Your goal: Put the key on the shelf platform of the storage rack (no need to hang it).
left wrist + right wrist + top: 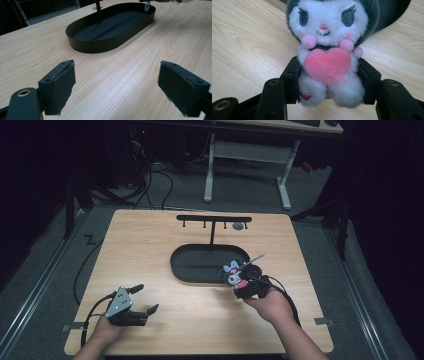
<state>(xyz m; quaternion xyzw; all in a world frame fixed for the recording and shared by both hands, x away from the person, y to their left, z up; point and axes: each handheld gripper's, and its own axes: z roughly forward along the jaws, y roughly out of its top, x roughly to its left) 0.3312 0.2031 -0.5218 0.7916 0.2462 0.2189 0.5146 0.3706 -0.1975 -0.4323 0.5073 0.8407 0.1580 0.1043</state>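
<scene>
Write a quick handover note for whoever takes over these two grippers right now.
Right hand-held gripper: shut on the plush, held by its lower body, face toward that camera, beside the near right end of the black tray.
Left hand-held gripper: open, holding nothing, low over the table at near left.
Hook rack stands behind the tray.
Done: plush picked up.
Left: probably hang it on the rack by its ring.

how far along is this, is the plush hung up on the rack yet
Not yet. Done: the right gripper has the plush toy clamped between its jaws. In hand: it is held beside the black tray. Left: hanging it on the hook rack. The left gripper is open, idle.
</scene>
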